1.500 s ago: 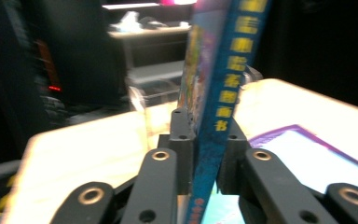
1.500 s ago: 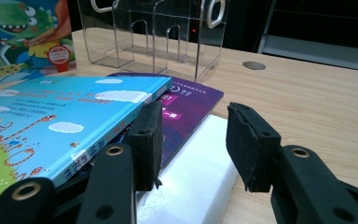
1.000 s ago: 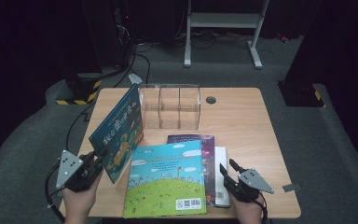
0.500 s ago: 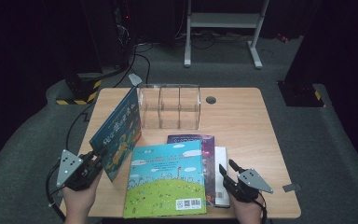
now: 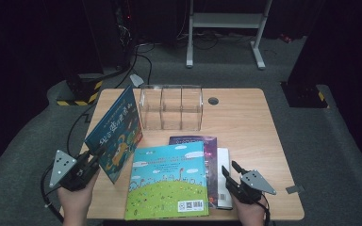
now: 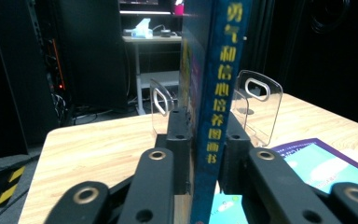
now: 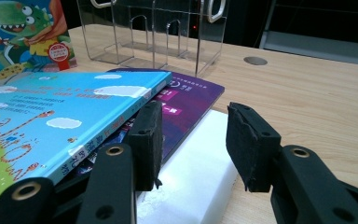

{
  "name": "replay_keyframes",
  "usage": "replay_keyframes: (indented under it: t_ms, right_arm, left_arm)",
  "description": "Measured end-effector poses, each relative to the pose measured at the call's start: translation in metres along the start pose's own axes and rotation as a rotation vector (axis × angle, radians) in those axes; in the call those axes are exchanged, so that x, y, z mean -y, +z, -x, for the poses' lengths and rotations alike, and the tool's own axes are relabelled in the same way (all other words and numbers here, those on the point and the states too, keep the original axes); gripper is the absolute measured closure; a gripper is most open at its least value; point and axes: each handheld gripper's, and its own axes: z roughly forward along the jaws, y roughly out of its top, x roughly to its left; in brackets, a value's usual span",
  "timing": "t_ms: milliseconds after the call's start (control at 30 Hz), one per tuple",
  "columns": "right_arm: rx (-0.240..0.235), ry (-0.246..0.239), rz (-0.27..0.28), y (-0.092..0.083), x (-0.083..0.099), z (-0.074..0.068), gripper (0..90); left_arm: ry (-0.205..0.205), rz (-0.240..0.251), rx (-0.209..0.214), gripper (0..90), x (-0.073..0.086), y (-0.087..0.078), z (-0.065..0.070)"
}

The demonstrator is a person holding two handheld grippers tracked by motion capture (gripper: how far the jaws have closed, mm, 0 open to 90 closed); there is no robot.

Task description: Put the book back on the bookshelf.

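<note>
Left tongs (image 6: 204,154) clamped on the blue book (image 5: 115,132), jaws just eased slightly; the book stands tilted upright ahead of them, and has risen nearer the clear rack (image 5: 172,107). Insertion appears imminent. Right tongs (image 7: 193,140) apart, empty, beside the stacked books (image 5: 167,181). Bench (image 5: 245,127) beyond lies free.

Light wooden table (image 5: 245,127), clear acrylic book organizer (image 5: 172,107) near far edge, stacked picture books (image 5: 179,181) at near edge
</note>
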Motion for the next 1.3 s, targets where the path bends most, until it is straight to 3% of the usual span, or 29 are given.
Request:
replay_keyframes:
  t_ms: [267,667,800,1033,1300]
  right_arm:
    - [0.009,0.0,-0.003,-0.001,0.001,0.002,55.8]
    - [0.029,0.008,-0.01,-0.008,0.005,0.006,55.7]
    - [0.036,0.01,-0.015,-0.01,0.006,0.008,55.6]
    - [0.042,0.019,-0.038,-0.011,0.009,0.012,55.5]
    - [0.046,0.023,-0.044,-0.011,0.01,0.013,55.2]
  left_arm:
    - [0.015,-0.015,-0.005,74.5,-0.002,0.002,-0.002]
    - [-0.02,-0.027,0.027,78.0,-0.004,0.01,-0.006]
    - [-0.009,-0.026,-0.006,76.4,-0.004,0.013,-0.004]
    - [-0.029,-0.03,0.01,74.3,-0.001,0.019,-0.005]
    - [-0.033,-0.032,-0.004,75.1,0.0,0.022,-0.005]
